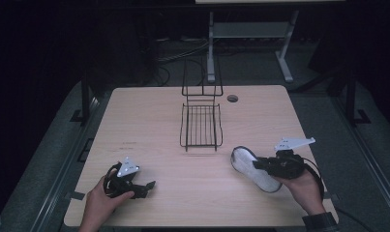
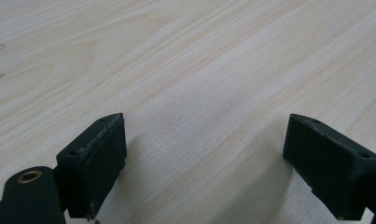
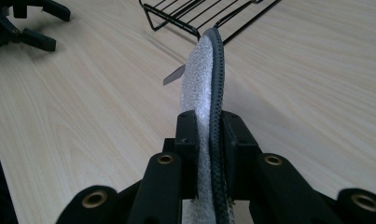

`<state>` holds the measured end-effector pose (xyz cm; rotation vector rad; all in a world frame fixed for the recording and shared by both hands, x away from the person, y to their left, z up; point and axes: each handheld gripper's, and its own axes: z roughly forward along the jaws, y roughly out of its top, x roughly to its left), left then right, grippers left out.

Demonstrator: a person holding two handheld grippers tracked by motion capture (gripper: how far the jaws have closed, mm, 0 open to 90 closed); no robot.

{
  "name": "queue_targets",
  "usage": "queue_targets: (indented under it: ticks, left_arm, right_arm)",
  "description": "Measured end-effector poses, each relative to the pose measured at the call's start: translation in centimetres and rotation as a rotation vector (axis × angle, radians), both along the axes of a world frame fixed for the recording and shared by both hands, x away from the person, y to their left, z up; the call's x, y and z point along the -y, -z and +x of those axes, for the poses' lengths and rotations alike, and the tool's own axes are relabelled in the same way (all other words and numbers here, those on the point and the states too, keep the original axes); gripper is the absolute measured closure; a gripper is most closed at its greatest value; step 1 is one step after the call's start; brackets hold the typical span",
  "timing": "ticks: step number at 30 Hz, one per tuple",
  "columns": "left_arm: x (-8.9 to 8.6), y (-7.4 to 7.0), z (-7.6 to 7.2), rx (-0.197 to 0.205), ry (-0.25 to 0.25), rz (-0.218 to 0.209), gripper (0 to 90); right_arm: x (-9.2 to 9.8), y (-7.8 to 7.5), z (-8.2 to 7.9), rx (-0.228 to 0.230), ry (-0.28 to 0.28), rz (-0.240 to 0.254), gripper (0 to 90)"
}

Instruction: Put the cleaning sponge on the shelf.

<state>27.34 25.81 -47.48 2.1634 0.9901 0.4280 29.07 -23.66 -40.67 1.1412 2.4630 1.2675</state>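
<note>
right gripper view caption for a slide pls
Right gripper clamps a white slipper edge-on, wire rack ahead.

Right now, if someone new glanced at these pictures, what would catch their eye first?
Probably the white slipper with dark trim at the table's near right, pinched edge-on in the right tongs. Next, the black wire rack standing at the middle of the wooden table. The left tongs rest wide open at the near left, holding nothing.

A pale wood-grain surface (image 1: 149,121) is lit within a dark room; grey floor (image 1: 323,116), cables (image 1: 183,53) and a white-legged desk (image 1: 250,30) are seen behind.
</note>
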Motion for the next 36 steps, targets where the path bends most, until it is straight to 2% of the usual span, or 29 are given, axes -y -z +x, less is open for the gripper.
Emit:
queue_targets:
  ticks: [14,26,36]
  left_arm:
    - [0.0,0.0,0.0,0.001,-0.003,-0.004,12.4]
    - [0.0,0.0,0.0,0.002,-0.002,-0.003,12.4]
    - [0.0,0.0,0.0,0.002,-0.002,-0.003,12.4]
  right_arm:
    - [-0.2,-1.5,1.7,0.035,0.012,0.019,77.9]
    - [-1.4,-3.4,3.5,0.091,0.008,0.048,77.9]
    - [-2.4,-4.2,4.7,0.108,0.000,0.072,77.9]
